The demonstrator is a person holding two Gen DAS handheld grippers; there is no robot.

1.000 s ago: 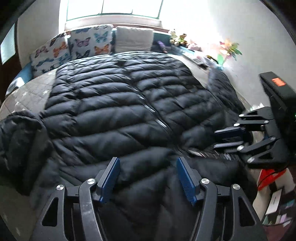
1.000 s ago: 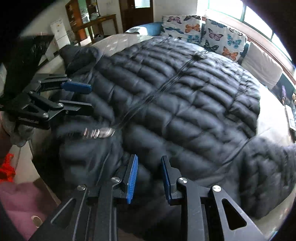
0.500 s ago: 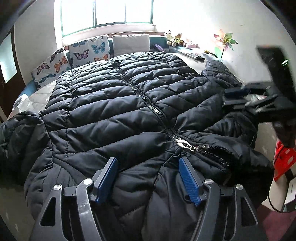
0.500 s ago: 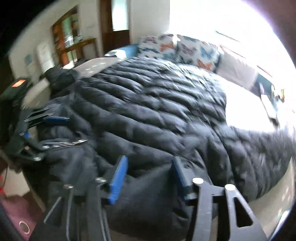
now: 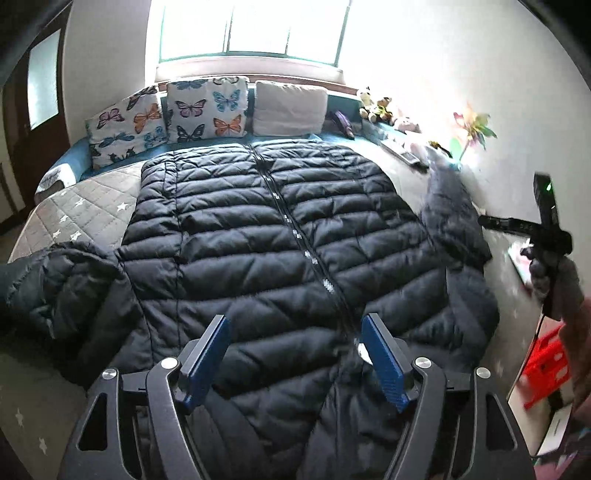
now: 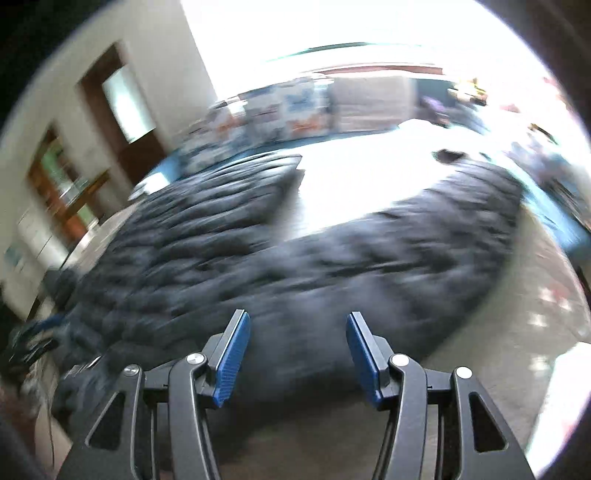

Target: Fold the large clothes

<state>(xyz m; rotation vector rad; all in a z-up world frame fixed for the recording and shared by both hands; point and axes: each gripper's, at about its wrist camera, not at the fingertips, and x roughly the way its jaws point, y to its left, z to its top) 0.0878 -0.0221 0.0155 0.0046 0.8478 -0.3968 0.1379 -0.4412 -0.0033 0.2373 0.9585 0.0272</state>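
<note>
both blue-padded fingers [image 5: 205,360] of the left gripper [image 5: 295,363] stand wide apart in the left wrist view, holding nothing, spread above the near hem of the black puffer jacket [image 5: 258,236]. that jacket lies flat and front-up on the bed [image 5: 79,208], its zipper [image 5: 291,229] closed and running away from the camera toward the butterfly pillows [image 5: 166,114] and a plain pillow [image 5: 290,109] under the window [image 5: 251,27]. one sleeve [image 5: 55,284] is bunched at the left edge of the bed; the other sleeve [image 5: 452,218] lies along the right side, blurred near its far end. at the far right the right gripper [image 5: 532,225] appears side-on in a gloved hand, apart from the jacket. a red crate [image 5: 546,369] sits low beside the bed, and small toys [image 5: 376,105] line the sill.

the right wrist view is heavily smeared. the right gripper [image 6: 297,358] has its fingers [image 6: 231,360] well spread with nothing between them, hanging over a blurred dark mass of the jacket [image 6: 295,266], which spreads across the pale bed [image 6: 532,325]. a wooden door [image 6: 122,110] shows at left.
</note>
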